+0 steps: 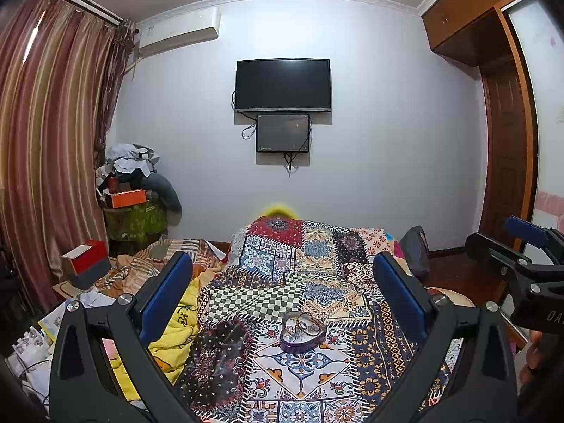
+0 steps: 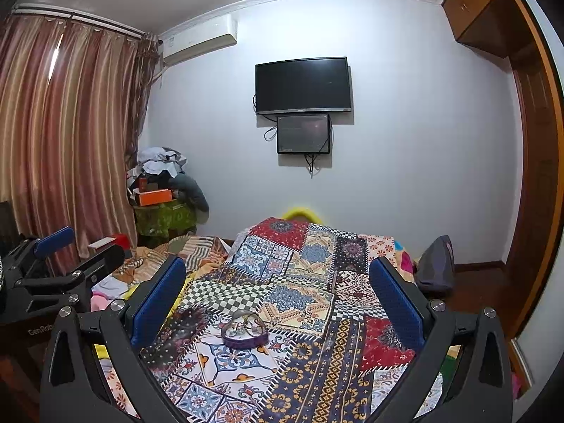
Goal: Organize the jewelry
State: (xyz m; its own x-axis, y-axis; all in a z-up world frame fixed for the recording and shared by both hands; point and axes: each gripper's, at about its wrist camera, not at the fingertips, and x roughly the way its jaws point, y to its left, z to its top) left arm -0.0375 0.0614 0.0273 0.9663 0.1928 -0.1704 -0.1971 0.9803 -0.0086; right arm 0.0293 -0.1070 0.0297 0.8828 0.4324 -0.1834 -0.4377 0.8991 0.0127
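Jewelry point(image 1: 299, 328) in box point(image 1: 282, 342) indistinct

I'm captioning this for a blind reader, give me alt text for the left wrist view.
A heart-shaped jewelry box sits on a patchwork bedspread, framed by the open left tool. Beyond, a television hangs on the wall; the right tool shows at the right edge.

A home bedroom: patchwork-covered bed point(image 1: 282, 299), striped curtains point(image 1: 53, 141), wall television point(image 1: 283, 84), seemingly a wardrobe point(image 1: 469, 17) at right
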